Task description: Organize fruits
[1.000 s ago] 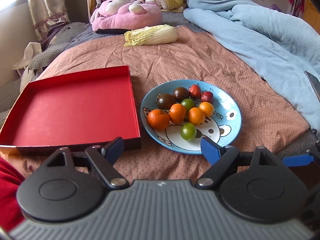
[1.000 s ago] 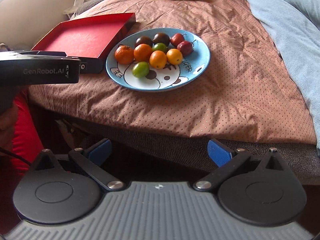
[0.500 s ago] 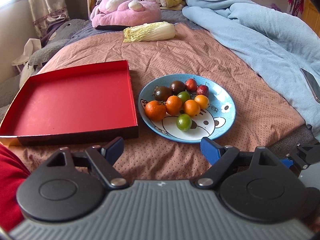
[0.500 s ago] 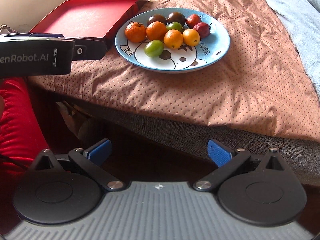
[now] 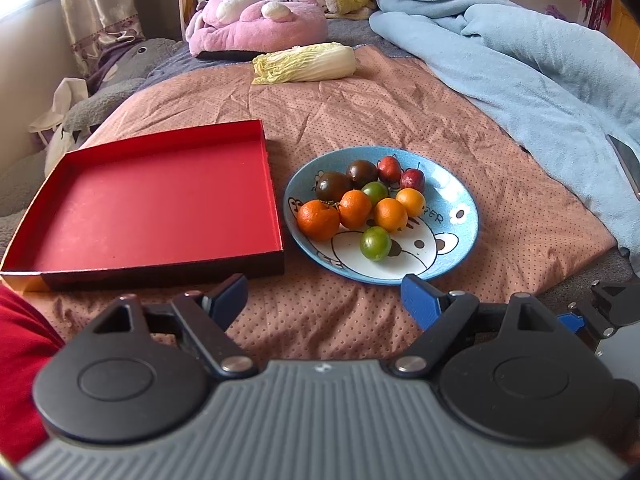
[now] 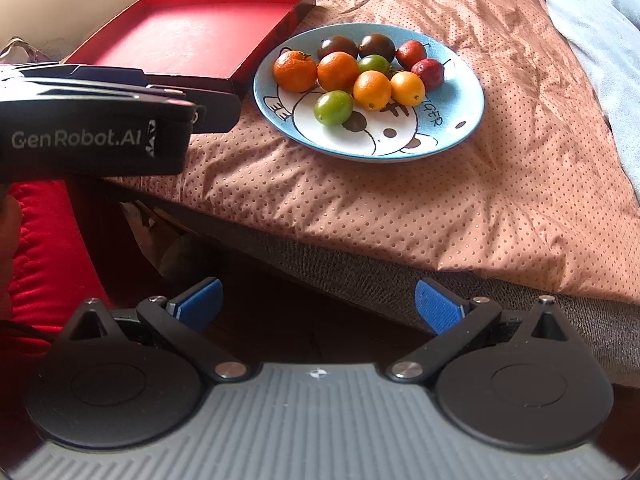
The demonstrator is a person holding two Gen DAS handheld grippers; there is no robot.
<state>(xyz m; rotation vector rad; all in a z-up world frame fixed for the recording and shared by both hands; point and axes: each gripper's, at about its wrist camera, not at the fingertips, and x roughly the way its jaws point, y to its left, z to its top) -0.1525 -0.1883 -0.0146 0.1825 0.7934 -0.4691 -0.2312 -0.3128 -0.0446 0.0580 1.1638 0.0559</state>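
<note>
fruits sit clustered on the blue plate [image 5: 460,236], centre right of the left wrist frame, all in the plate's upper left half: two dark tomatoes [image 5: 333,186] at the back, two small red fruits [image 5: 412,179] to their right, a row of orange fruits [image 5: 318,219] through the middle, one green tomato [image 5: 375,191] tucked in the row and another green tomato [image 5: 375,243] alone at the front over the cartoon bear print. plate rests on the brown dotted bedspread [image 5: 360,112], just beside the red tray [image 5: 152,200], which fills centre left of the frame; can't tell if rim and tray wall touch. left gripper [image 5: 324,300] at the bottom of the frame, blue pads spread wide, nothing between them, hanging over the bedspread just short of the plate's near rim. right gripper [image 6: 318,306] at the bottom of the right wrist frame, also spread and holding nothing, off the bed edge with the dark gap under the bed behind it; plate is upper centre there, well apart from the pads. left gripper's black body reads "genrobot.ai" at the left edge of that view. napa cabbage [image 5: 306,63] lies upper centre, pink plush [image 5: 256,24] behind it, light blue blanket [image 5: 520,60] along the upper right, with a phone [image 5: 626,162] at the right edge, probably, view is distorted there.
</note>
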